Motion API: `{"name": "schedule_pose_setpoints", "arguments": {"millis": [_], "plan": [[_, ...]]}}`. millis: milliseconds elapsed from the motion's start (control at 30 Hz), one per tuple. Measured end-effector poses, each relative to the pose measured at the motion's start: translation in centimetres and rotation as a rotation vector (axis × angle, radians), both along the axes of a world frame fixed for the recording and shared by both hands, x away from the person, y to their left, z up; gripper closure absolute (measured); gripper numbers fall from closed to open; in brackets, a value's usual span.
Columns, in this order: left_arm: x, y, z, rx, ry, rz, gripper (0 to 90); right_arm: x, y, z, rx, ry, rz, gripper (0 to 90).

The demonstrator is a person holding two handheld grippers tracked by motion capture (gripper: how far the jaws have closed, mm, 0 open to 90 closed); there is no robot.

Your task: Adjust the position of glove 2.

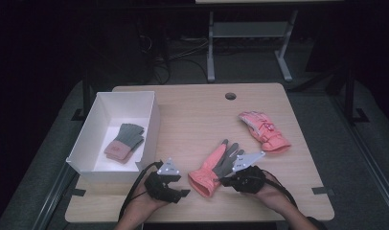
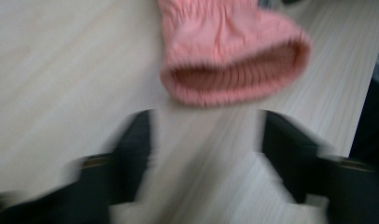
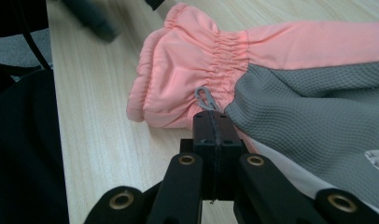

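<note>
Pink-and-grey glove flat on table, near front edge, between both grippers. Right gripper pressed together on glove's edge beside small grey loop, at cuff. Left gripper spread apart, empty, cuff opening just beyond its tips, not touching.

A grommet hole pierces the wooden table; cables tangle on the floor beyond.
</note>
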State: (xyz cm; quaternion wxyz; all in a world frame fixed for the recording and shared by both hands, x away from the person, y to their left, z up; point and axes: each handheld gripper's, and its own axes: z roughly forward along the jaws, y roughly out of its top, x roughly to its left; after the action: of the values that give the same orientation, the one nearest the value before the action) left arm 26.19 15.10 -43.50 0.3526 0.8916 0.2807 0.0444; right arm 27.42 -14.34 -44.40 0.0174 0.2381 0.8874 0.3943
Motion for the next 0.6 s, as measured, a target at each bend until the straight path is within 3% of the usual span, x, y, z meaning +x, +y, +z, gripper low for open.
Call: {"name": "schedule_pose_setpoints", "arguments": {"millis": [33, 67, 100, 133, 167, 267, 300, 433, 500, 600], "plan": [[0.4, -0.3, 0.5, -0.035, -0.008, 0.022, 69.4, -0.1, -0.4, 0.0, 0.002, 0.000, -0.012, 90.0], [0.4, -0.3, 0.5, -0.035, -0.008, 0.022, 77.8, -0.1, -0.4, 0.0, 0.002, 0.000, -0.012, 90.0], [0.7, -0.5, 0.8, -0.040, -0.022, 0.036, 77.8, -0.1, -0.7, 0.0, 0.001, -0.003, -0.016, 90.0], [1.1, -0.8, 1.2, -0.037, -0.039, 0.052, 89.6, -0.2, -1.4, 0.0, 0.010, -0.004, -0.034, 89.9], [1.7, -1.3, 1.6, -0.033, -0.056, 0.076, 89.6, -0.3, -1.6, 0.1, 0.009, -0.001, -0.042, 88.1], [2.3, -1.9, 1.6, -0.008, -0.061, 0.090, 89.7, -0.2, -2.1, 0.1, 0.014, -0.006, -0.058, 80.9], [3.0, -2.8, 1.3, 0.018, -0.062, 0.100, 89.7, -0.3, -2.5, 0.1, 0.007, 0.003, -0.071, 69.4], [4.2, -3.9, 0.5, 0.048, -0.033, 0.110, 89.7, -0.2, -3.2, 0.2, 0.012, 0.005, -0.111, 51.7], [4.5, -4.1, 0.0, 0.060, -0.007, 0.090, 89.7, -0.3, -3.6, 0.3, 0.007, 0.001, -0.138, 40.7], [4.4, -4.2, -0.4, 0.050, 0.024, 0.065, 89.7, -0.2, -4.6, 0.3, -0.001, 0.009, -0.174, 32.5]]}}
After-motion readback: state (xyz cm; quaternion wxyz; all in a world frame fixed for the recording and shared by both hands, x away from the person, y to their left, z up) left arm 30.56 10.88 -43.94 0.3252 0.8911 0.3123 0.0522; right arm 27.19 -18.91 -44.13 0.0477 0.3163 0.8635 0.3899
